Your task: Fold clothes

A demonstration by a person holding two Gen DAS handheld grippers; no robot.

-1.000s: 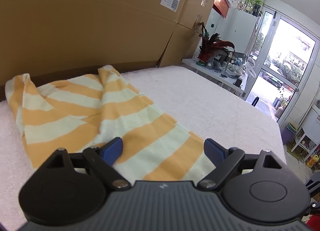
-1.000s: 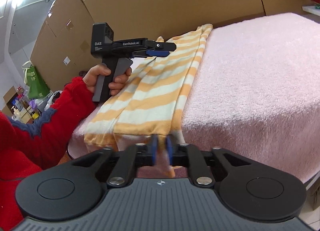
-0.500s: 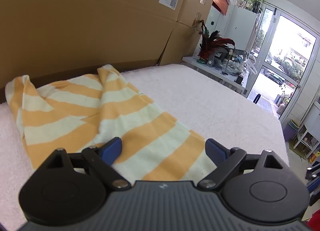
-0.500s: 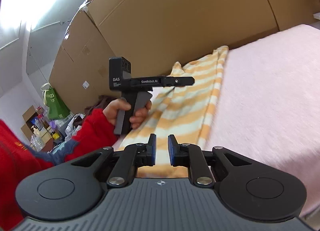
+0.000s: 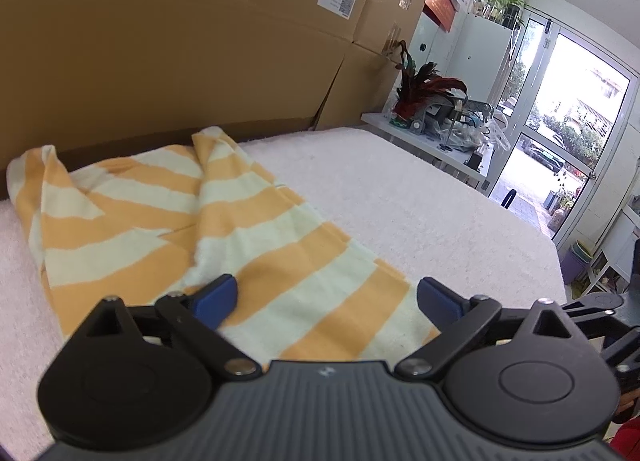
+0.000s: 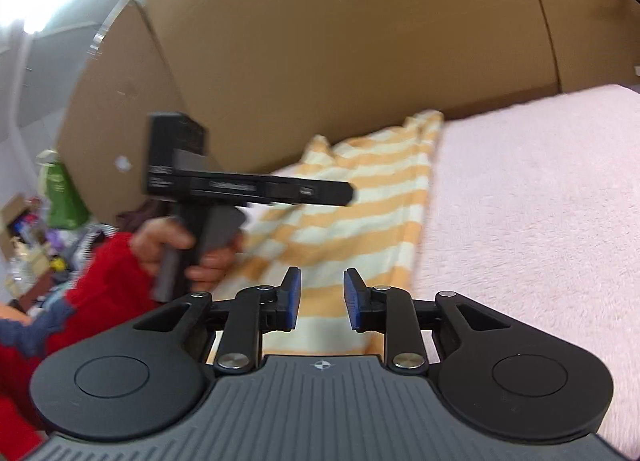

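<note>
An orange and cream striped garment (image 5: 248, 229) lies crumpled lengthwise on the pale fleece-covered table (image 5: 420, 197). My left gripper (image 5: 326, 295) hovers just over its near end, jaws wide and still opening, nothing pinched between the blue pads (image 5: 216, 297). In the right wrist view the same garment (image 6: 360, 213) stretches away along the table's left side. My right gripper (image 6: 320, 297) hangs above its near end with jaws opening, a narrow gap between them and no cloth caught. The left gripper (image 6: 348, 193) appears there side-on, held by a hand with a red sleeve (image 6: 96, 281).
Large cardboard boxes (image 5: 180, 41) wall off the table's far side. A side shelf with a red-leaved plant (image 5: 424, 93) stands beyond the table's right end, by a glass door (image 5: 560, 133). Bags and clutter (image 6: 48, 213) sit on the floor at left.
My right gripper let go of the garment's hem, opened a little and lifted away from it. The cloth now lies on the table. The left gripper stayed put, opening slightly wider.
</note>
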